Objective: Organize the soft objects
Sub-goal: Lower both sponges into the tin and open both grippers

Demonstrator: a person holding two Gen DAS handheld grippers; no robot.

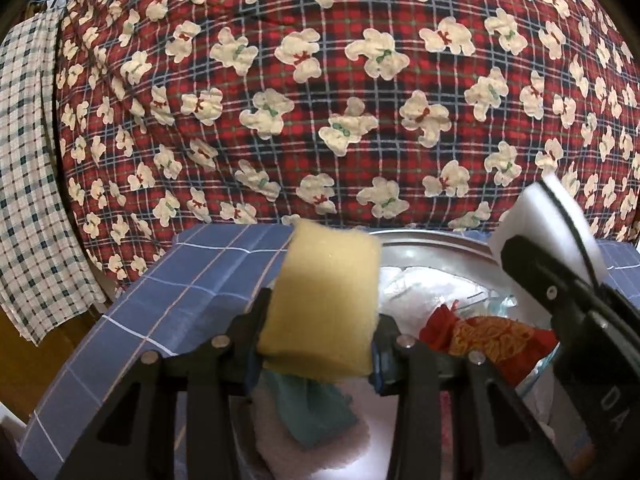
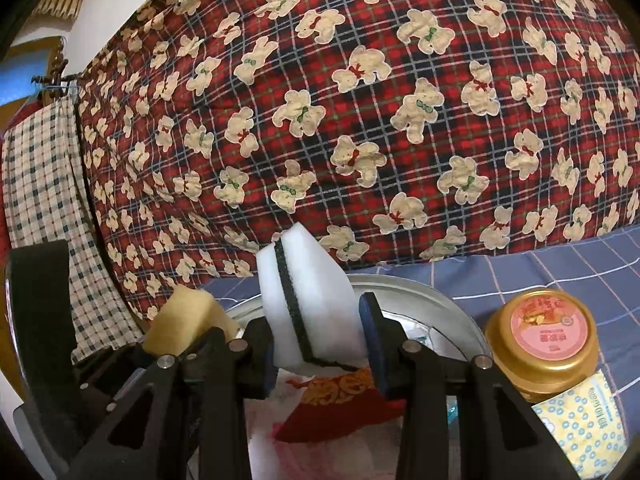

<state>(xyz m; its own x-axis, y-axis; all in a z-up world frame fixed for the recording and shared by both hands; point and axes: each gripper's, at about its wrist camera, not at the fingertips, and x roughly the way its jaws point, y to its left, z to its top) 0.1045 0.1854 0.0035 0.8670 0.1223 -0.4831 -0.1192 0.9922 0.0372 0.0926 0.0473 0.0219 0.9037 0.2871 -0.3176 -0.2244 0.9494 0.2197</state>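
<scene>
Your left claw (image 1: pixel 320 344) is clamped on a yellow sponge (image 1: pixel 322 300), which stands upright between the pads and sticks out well past them. Your right claw (image 2: pixel 320 350) is clamped on a white sponge (image 2: pixel 308 304) with a dark scouring strip running down its face; it too stands up between the pads, tilted a little to the left. From the left wrist view the right claw comes in at the right edge with its white sponge raised; from the right wrist view the yellow sponge shows at the lower left, so the two claws sit near each other, side by side.

Both sponges hang over a round metal basin (image 2: pixel 416 292) that rests on a blue checked cloth (image 1: pixel 192 280). Inside the basin lie a red pouch (image 1: pixel 492 340) with gold pattern, a white cloth (image 1: pixel 420 292) and, under your left claw, a teal cloth (image 1: pixel 316 408) on a pale pink one. Beside the basin on the right stands a gold jar (image 2: pixel 544 340) with a pink lid label, touching a dotted packet (image 2: pixel 584 420) in front of it.

Behind everything hangs a red plaid quilt (image 1: pixel 340 100) printed with cream bears, and a checked cloth (image 1: pixel 28 160) hangs at its left
</scene>
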